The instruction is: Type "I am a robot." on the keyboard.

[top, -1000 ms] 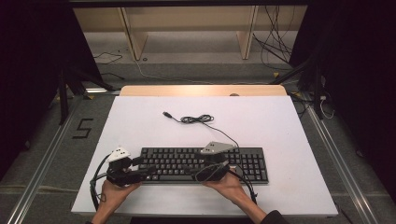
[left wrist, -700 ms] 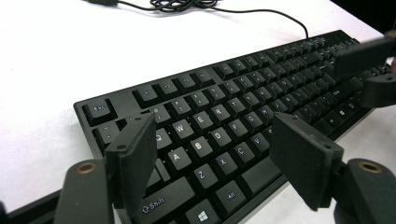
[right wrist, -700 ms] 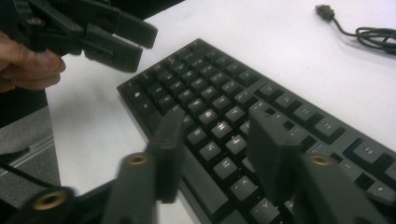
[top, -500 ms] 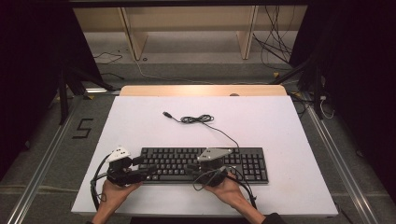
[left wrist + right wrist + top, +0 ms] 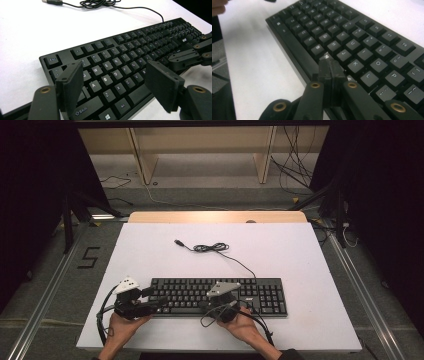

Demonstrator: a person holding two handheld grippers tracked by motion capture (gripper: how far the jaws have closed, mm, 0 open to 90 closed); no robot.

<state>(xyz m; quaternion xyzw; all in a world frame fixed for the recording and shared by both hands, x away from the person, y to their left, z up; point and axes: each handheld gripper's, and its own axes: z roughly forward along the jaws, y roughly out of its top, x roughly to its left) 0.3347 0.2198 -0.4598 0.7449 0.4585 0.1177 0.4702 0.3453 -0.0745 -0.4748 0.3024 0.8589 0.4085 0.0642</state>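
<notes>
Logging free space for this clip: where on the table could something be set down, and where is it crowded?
Bare patches: the table left of the USB cable, and the right side beyond the keyboard. Crowded: the near edge, where the left gripper and right gripper sit over the keys.

A white table (image 5: 310, 270) stands on a grey floor (image 5: 55, 270) with a black mark "5" (image 5: 89, 257). Behind it is a wooden shelf (image 5: 200, 145) and loose cables (image 5: 295, 170); both sides are dark.
</notes>
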